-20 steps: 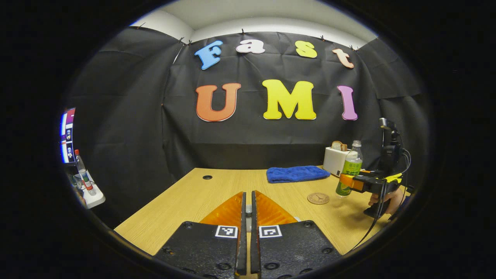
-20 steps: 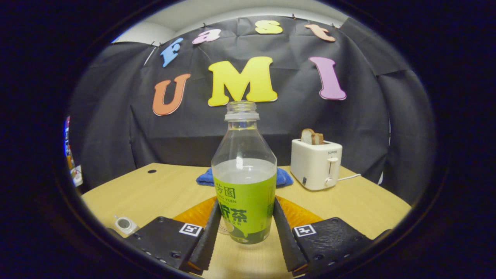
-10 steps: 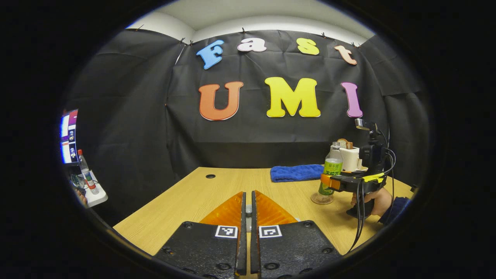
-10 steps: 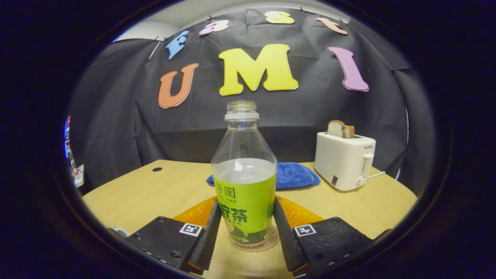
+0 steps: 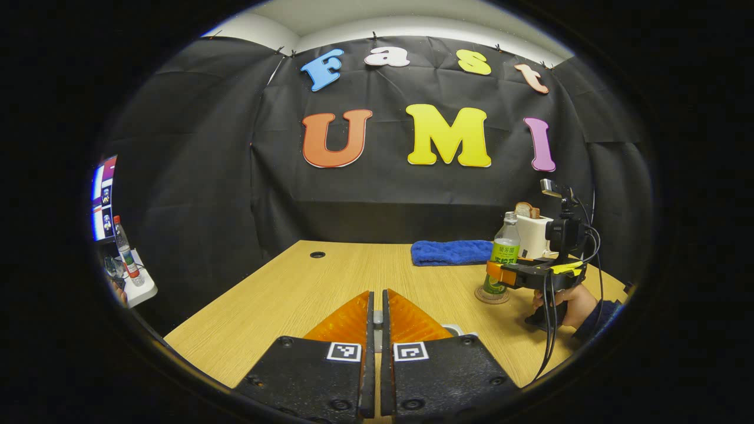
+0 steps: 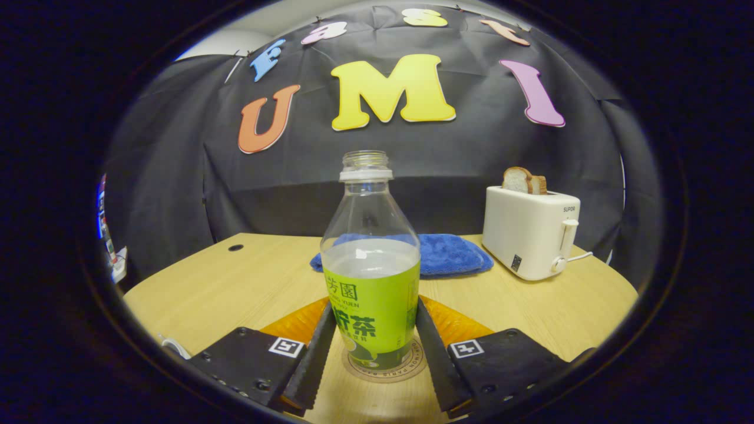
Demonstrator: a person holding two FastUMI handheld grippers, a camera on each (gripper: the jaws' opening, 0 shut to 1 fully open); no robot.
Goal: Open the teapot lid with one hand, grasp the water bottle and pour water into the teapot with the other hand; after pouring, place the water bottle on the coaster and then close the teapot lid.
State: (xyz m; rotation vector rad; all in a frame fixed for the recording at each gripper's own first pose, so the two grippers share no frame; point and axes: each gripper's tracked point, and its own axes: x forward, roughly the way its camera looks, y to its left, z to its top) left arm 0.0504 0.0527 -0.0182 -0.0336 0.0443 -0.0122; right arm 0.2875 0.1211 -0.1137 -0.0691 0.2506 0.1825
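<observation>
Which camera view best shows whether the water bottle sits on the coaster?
The right gripper view: the water bottle stands close up on the coaster, between the right tool's fingers. The left gripper view shows the same bottle far off and small, on the coaster.

Left claw point(image 5: 377, 330) sits low over the worktop point(image 5: 306, 294), fingers pressed together with nothing between them. Far right, the right claw point(image 5: 493, 272), held by a hand point(image 5: 565, 303), flanks an upright water bottle point(image 5: 504, 253) standing on the coaster point(image 5: 492, 295). A blue towel point(image 5: 450, 252) lies behind.
</observation>
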